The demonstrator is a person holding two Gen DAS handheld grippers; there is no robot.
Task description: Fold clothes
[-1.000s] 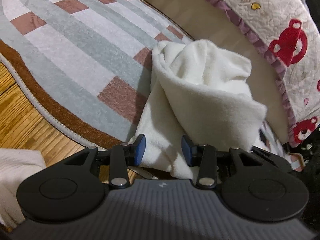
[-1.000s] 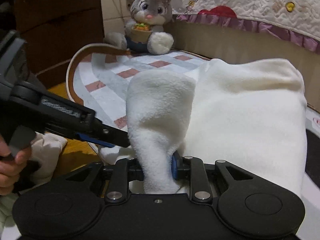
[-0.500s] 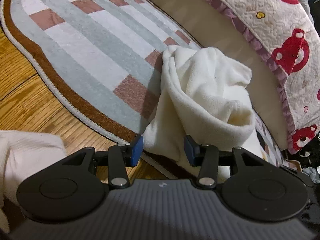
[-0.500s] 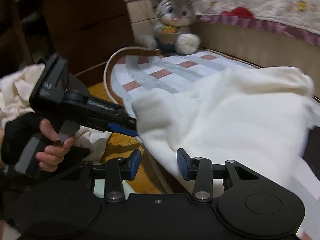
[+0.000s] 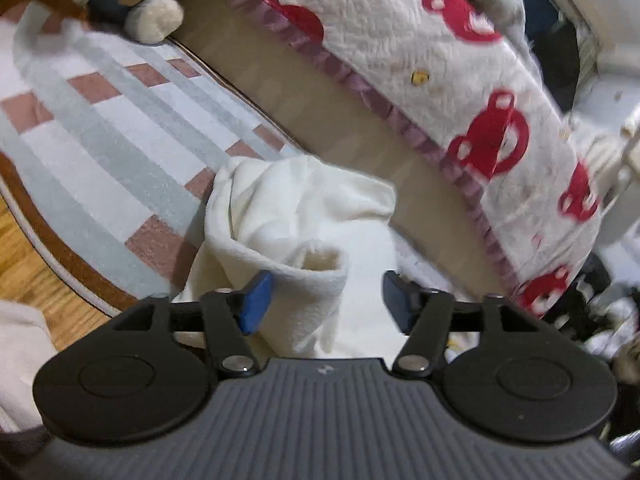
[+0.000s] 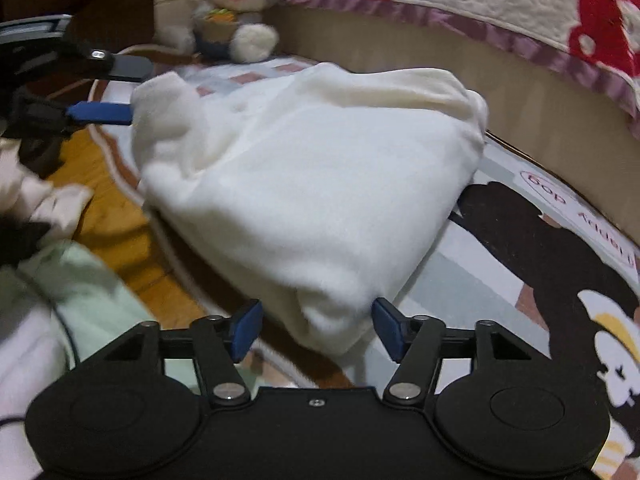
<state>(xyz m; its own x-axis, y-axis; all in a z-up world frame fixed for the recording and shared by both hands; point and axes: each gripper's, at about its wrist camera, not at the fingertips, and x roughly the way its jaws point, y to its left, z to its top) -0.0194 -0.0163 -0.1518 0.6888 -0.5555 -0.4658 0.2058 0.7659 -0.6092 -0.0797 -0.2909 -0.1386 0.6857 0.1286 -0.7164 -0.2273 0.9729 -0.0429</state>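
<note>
Beside the bed [image 6: 460, 92], the cream fleece garment [image 6: 312, 184] lies bunched on the rug [image 5: 120, 152], soft, light and floppy, best pinched at its rolled edge, with both the left gripper [image 5: 325, 298] and the right gripper [image 6: 316, 326] spread wide, holding nothing

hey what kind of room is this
Probably a bedroom, maybe a child's: a quilted bedspread with red bears hangs over a bed edge, a plush bunny sits on the striped rug.

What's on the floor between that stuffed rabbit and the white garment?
Only striped rug lies between the stuffed rabbit and the white garment; nothing else sits there. The left wrist view shows it best.
</note>
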